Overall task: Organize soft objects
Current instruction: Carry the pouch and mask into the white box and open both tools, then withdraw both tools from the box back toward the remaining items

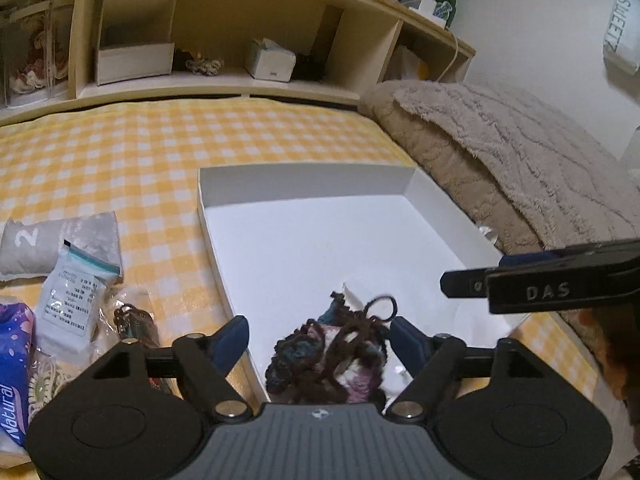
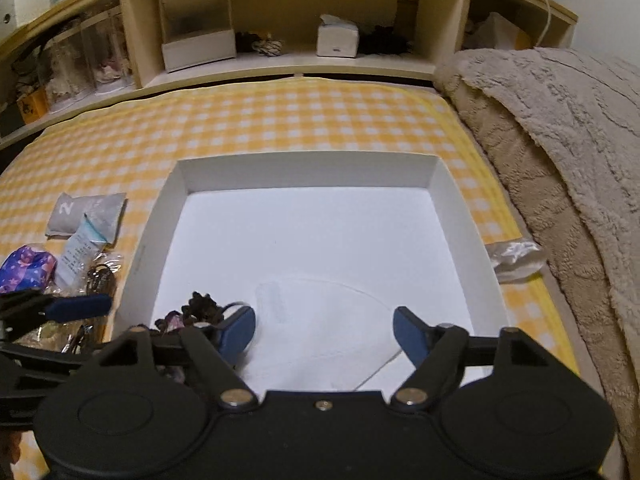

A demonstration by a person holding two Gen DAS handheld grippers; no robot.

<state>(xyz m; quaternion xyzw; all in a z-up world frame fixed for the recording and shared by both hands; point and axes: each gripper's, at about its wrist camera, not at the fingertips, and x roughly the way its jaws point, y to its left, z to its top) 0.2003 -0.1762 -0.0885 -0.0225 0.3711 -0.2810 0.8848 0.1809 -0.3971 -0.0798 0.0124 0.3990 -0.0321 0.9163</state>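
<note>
A shallow white box [image 1: 304, 178] [image 2: 308, 168] lies on the yellow checked bedspread. In its near left corner sits a dark purple and teal yarn bundle [image 1: 332, 356] [image 2: 200, 308] with a black loop on top. My left gripper [image 1: 318, 340] is open astride the bundle, and its pads do not press on it. My right gripper [image 2: 324, 336] is open over a flat, pale translucent packet [image 2: 320, 320] on the box floor, with its pads clear of it. In the left wrist view the right gripper's fingers [image 1: 464, 285] reach in from the right.
Left of the box lie a grey pouch marked 2 [image 1: 40, 244] [image 2: 84, 212], a labelled zip bag [image 1: 72, 300], a purple pack [image 2: 24, 268] and crinkly wrapped items. A beige blanket [image 2: 560, 140] borders the right side, with a clear packet [image 2: 516, 258] beside it. Wooden shelves [image 2: 280, 60] stand behind.
</note>
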